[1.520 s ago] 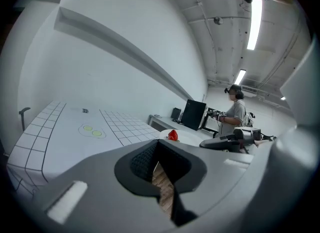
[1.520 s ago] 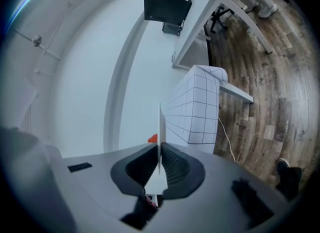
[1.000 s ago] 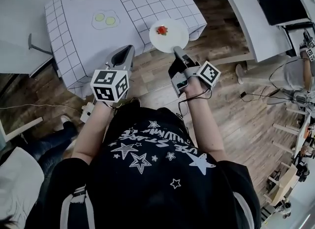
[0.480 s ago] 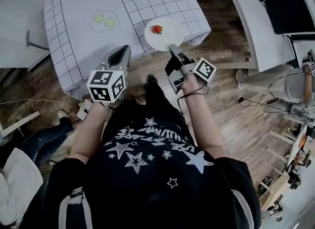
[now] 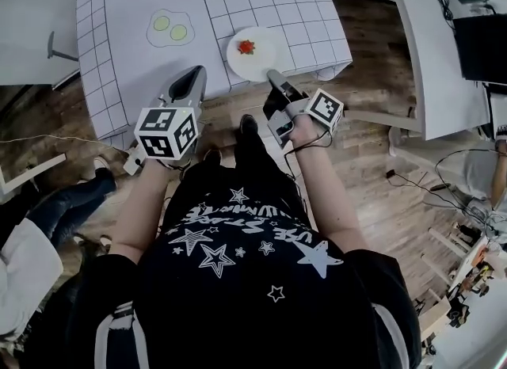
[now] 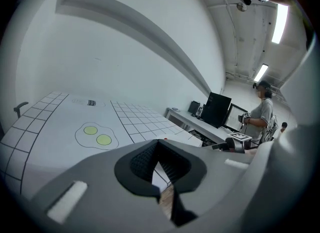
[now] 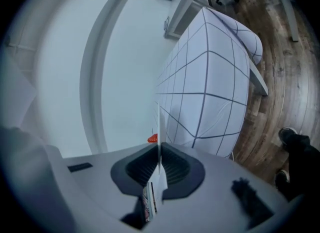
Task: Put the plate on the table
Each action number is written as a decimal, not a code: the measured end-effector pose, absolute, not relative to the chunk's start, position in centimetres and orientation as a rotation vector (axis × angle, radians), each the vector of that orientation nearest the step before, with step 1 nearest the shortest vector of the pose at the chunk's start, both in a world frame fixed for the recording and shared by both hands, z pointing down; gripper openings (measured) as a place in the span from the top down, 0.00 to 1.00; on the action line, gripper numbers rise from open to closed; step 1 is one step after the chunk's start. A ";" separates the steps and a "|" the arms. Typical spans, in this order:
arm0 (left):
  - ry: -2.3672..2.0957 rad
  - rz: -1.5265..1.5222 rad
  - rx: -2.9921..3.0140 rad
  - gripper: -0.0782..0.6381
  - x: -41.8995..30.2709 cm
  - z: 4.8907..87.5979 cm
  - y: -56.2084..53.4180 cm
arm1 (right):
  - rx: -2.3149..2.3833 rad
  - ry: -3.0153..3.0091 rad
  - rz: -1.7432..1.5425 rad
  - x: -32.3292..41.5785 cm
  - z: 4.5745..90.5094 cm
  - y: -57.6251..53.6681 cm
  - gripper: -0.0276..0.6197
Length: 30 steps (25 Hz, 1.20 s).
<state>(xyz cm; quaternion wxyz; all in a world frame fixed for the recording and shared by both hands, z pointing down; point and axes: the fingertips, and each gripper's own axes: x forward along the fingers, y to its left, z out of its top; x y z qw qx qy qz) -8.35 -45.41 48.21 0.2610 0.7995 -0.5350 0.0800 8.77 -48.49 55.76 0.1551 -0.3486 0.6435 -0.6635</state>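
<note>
Jaws of the right gripper (image 5: 274,81) are pinching the near rim of the one plate (image 5: 263,60), which is hanging over the near edge of the one table (image 5: 135,66). Whether it is touching the cloth I cannot tell. Two grippers are showing in all. The left gripper (image 5: 190,84) is pointing at the table edge, left of the plate, its jaws pressed together with nothing between them. One red piece of food (image 5: 246,46) is sitting on the plate, left of its middle. One egg drawing (image 5: 169,27) with two yellow-green circles is lying printed on the gridded white cloth, well apart from the plate. The plate is looking plain white, round and thin. In the right gripper view it is appearing edge-on as a fine upright line between the black pads, with the red piece peeking out beside it.
</note>
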 end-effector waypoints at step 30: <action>-1.488 0.287 2.123 0.88 -8.1 49.9 -45.1 | -1.199 1.871 -2.012 7.4 59.6 -48.6 0.91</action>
